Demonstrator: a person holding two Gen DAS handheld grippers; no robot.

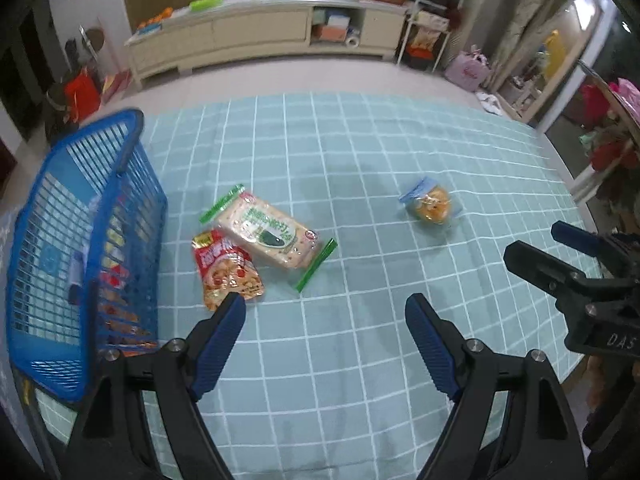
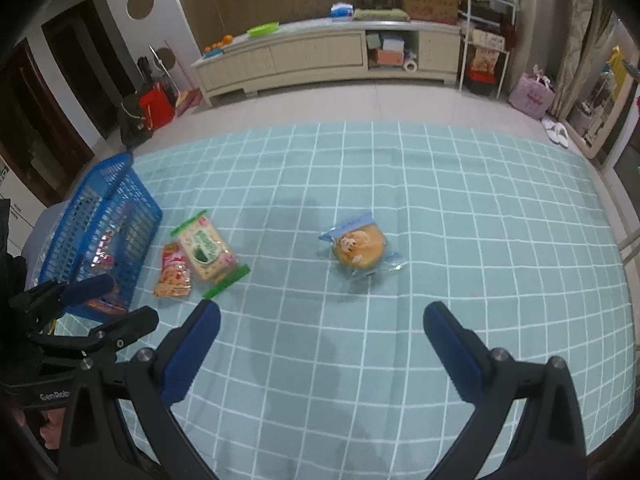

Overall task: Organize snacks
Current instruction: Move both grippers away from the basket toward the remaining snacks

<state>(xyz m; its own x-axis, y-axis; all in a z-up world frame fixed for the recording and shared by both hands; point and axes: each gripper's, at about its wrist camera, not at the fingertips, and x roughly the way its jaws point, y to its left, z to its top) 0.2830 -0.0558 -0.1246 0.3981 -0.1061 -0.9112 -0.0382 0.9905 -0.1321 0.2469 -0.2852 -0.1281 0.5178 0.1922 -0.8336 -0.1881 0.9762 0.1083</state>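
Observation:
Three snacks lie on a teal checked tablecloth (image 1: 360, 152): a cracker pack with green ends (image 1: 269, 232) (image 2: 207, 251), a red snack pouch (image 1: 227, 269) (image 2: 173, 272) against it, and a wrapped bun (image 1: 431, 205) (image 2: 360, 247) off to the right. A blue slatted basket (image 1: 80, 240) (image 2: 100, 232) with several packets inside stands at the left. My left gripper (image 1: 325, 304) hangs open above the cloth, its left finger by the red pouch. My right gripper (image 2: 320, 312) is open too, nothing between its fingers, the bun beyond them.
The table's right edge (image 1: 560, 168) curves close by, with flowers (image 1: 612, 148) past it. A long cream cabinet (image 2: 328, 56) and a wire shelf (image 2: 484, 20) stand across the floor. Bags (image 2: 154, 108) sit on the floor at far left.

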